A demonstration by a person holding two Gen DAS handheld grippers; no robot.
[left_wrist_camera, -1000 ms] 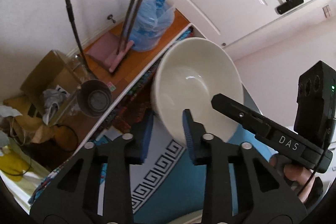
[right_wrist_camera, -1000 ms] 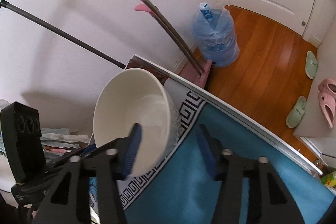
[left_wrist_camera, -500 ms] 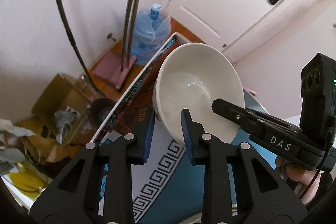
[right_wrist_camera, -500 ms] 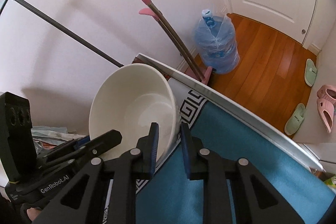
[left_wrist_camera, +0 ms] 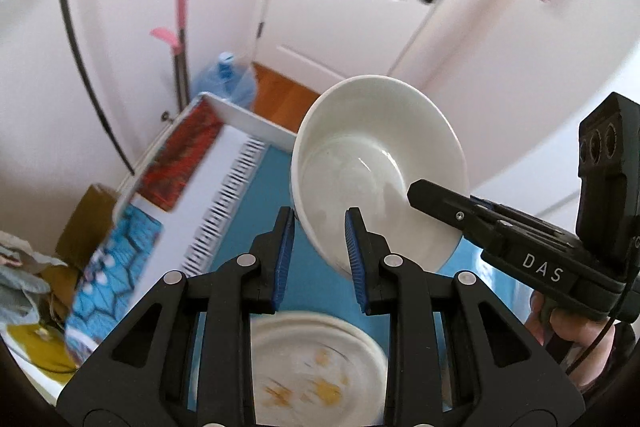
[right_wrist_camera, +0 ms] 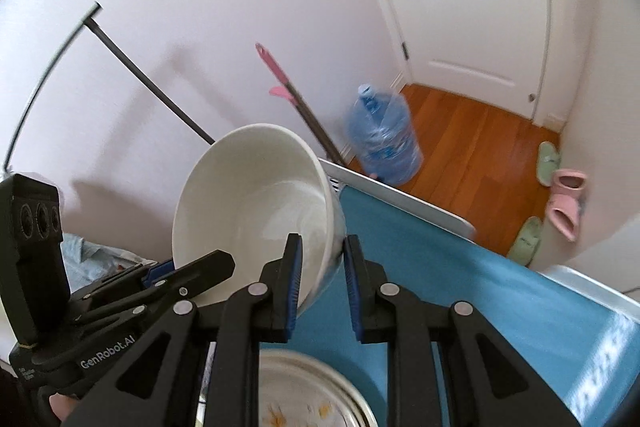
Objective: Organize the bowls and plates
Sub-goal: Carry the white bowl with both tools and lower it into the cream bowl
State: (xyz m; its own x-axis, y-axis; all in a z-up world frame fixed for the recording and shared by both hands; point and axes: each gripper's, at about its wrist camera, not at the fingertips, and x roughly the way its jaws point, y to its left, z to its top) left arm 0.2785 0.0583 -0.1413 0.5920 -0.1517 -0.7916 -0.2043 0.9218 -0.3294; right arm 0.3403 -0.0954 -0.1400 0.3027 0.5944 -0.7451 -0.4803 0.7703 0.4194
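Observation:
A white bowl (left_wrist_camera: 380, 163) hangs tilted above the blue tablecloth (left_wrist_camera: 264, 195), held from two sides. My left gripper (left_wrist_camera: 319, 259) is shut on the bowl's near wall, which sits between its blue pads. My right gripper (right_wrist_camera: 323, 283) is shut on the opposite rim of the bowl (right_wrist_camera: 256, 195). Each view shows the other gripper at the bowl: the right gripper (left_wrist_camera: 416, 187) on the right, the left gripper (right_wrist_camera: 224, 263) on the left. Below the bowl lies a white plate (left_wrist_camera: 312, 367) with yellow flowers, and the right wrist view shows the plate (right_wrist_camera: 304, 395) at its bottom edge.
The table's white edge (right_wrist_camera: 400, 195) runs past the bowl. Beyond it stand a blue water bottle (right_wrist_camera: 384, 143), pink-handled mops (right_wrist_camera: 296, 99) and a white door (right_wrist_camera: 472, 7). Slippers (right_wrist_camera: 560, 203) lie on the wood floor. A cardboard box (left_wrist_camera: 88, 223) and clutter sit at the left.
The right gripper's jaws closed onto the bowl's rim. Both grippers then rose with the bowl, the table dropped away below, and the flowered plate came into view underneath.

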